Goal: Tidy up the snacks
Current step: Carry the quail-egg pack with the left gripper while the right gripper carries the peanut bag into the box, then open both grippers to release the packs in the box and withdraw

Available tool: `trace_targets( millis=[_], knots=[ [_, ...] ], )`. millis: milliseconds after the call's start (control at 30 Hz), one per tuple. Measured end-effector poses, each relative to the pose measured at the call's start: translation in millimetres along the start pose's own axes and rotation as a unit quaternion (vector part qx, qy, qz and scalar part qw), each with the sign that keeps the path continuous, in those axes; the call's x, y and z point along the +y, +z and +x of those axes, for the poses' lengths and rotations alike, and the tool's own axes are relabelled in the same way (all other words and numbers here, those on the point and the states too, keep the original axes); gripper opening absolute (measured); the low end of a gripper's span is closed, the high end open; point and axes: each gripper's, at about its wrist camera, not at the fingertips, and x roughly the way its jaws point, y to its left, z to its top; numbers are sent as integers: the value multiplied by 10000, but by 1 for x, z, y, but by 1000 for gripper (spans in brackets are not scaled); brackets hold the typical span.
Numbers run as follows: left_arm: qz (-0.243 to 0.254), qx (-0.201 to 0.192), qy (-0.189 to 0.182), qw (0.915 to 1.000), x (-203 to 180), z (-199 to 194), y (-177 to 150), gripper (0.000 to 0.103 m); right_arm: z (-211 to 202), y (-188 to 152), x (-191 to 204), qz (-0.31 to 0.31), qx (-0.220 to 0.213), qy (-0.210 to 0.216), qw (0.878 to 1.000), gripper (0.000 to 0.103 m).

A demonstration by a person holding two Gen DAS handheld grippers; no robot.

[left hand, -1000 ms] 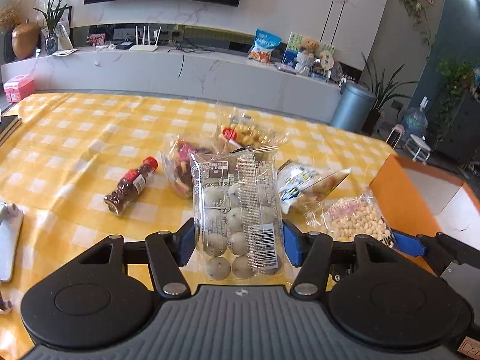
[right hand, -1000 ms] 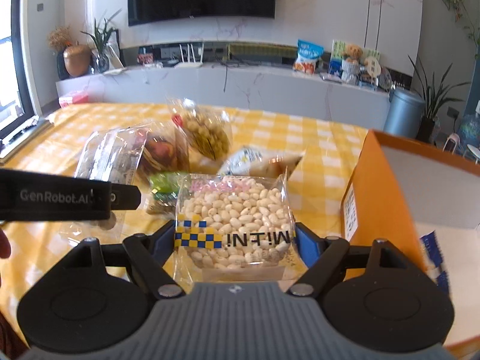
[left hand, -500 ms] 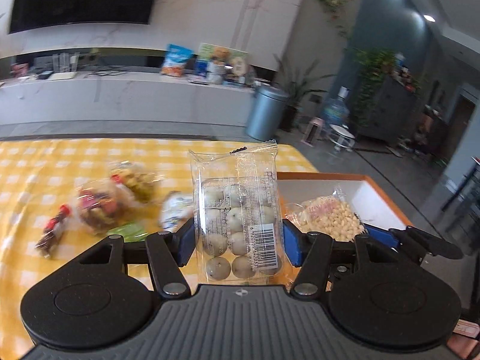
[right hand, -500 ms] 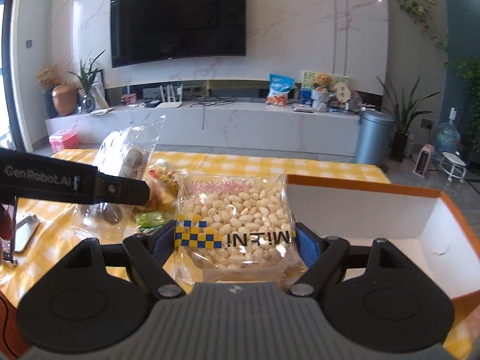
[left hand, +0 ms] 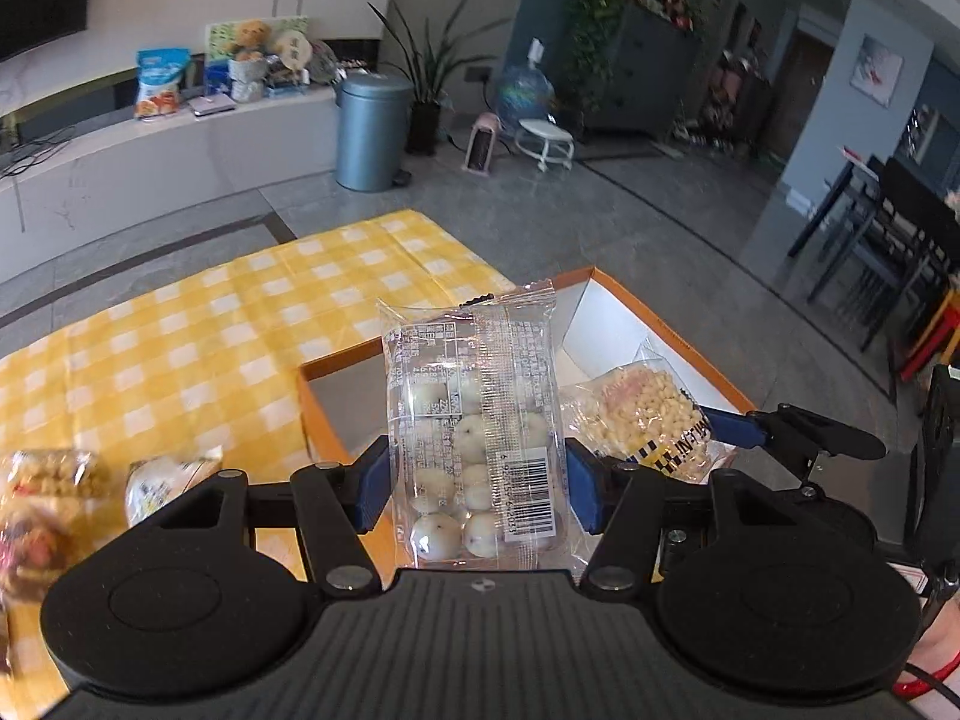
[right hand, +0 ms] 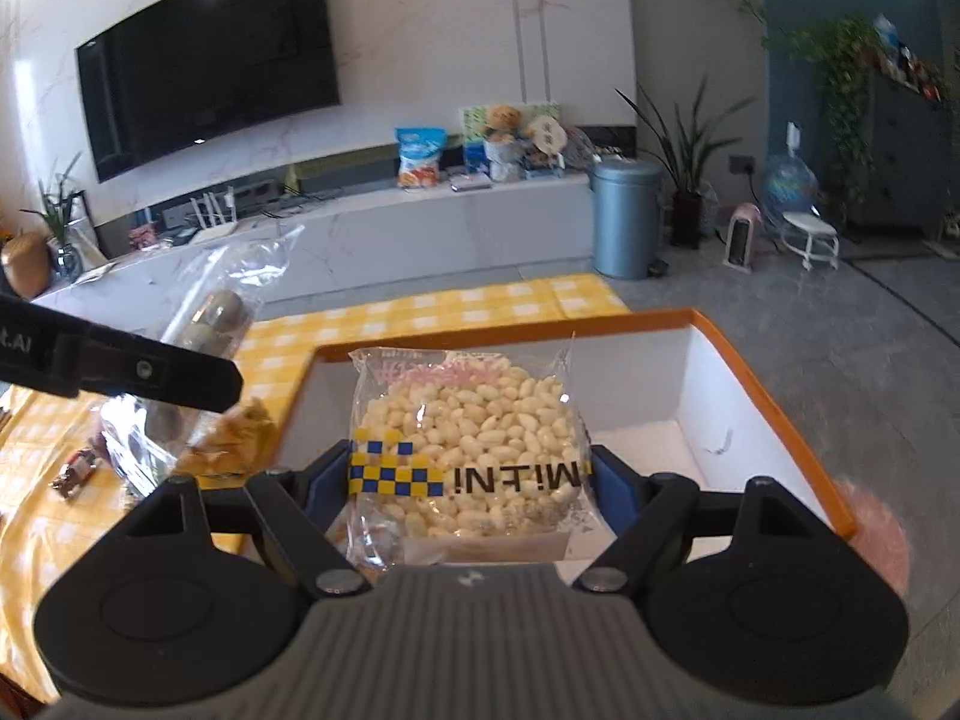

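The left tool [left hand: 474, 483] grips a clear pack of round sweets [left hand: 474, 438]. The right tool [right hand: 471, 486] grips a bag of pale puffs [right hand: 465, 444]. Both hang over the orange-rimmed box [right hand: 768, 402] at the tabletop's edge, probably for dropping in.

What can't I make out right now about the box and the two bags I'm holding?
- Box floor: right wrist view, its near part is hidden behind the peanut bag; contents there cannot be told.
- Ball snack bag: left wrist view, label print too small to read.
- Snacks left on the tablecloth: left wrist view, blurred and cut off at the left edge.
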Motion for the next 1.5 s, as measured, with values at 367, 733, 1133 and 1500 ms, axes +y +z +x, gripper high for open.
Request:
trace_targets(
  millis=[367, 733, 1133, 1500],
  knots=[
    [645, 1214, 298, 9901, -7, 89, 14, 67, 65, 15, -27, -336, 840, 157, 9958, 79],
    [1061, 1831, 612, 9754, -5, 133, 15, 67, 135, 34, -23, -1219, 2087, 519, 9690, 79],
    [1408, 1719, 784, 9718, -5, 139, 14, 66, 188, 35, 3, -2318, 2823, 614, 9289, 79],
    [1061, 1185, 623, 9853, 3, 106, 16, 70, 194, 28, 18, -2619, 2948, 454, 9179, 85]
  ],
)
